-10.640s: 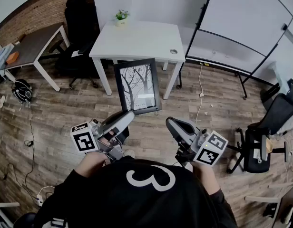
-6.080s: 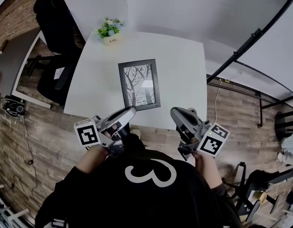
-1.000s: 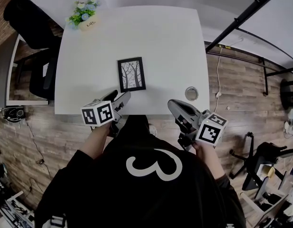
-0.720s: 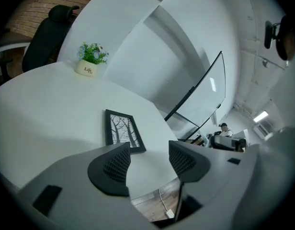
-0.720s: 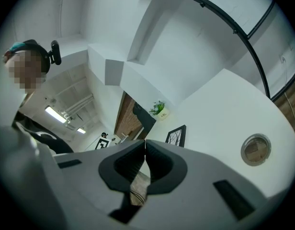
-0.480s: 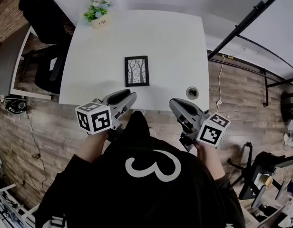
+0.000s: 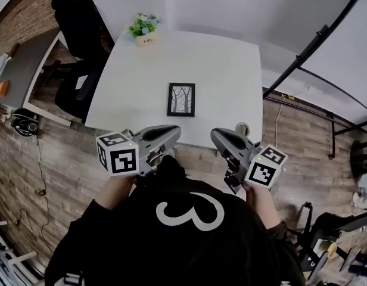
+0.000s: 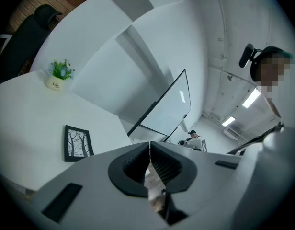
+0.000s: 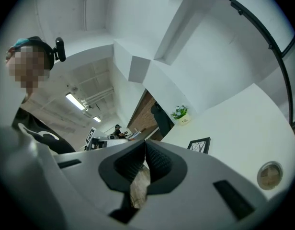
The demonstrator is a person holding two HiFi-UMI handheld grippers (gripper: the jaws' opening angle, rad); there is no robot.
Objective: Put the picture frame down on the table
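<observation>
The black picture frame with a bare-tree print lies flat on the white table, near its front edge. It shows small in the left gripper view and the right gripper view. My left gripper hangs off the table's front edge, shut, nothing between its jaws. My right gripper is level with it to the right, also shut and empty. Both are well back from the frame.
A small potted plant stands at the table's far left corner. A round cable grommet sits at the front right edge. A black office chair and a grey side table are left; a whiteboard stand is right.
Over the earlier frames the frame went from held in the air to lying on the table. In the last second both grippers drew back from it and the view shifted.
</observation>
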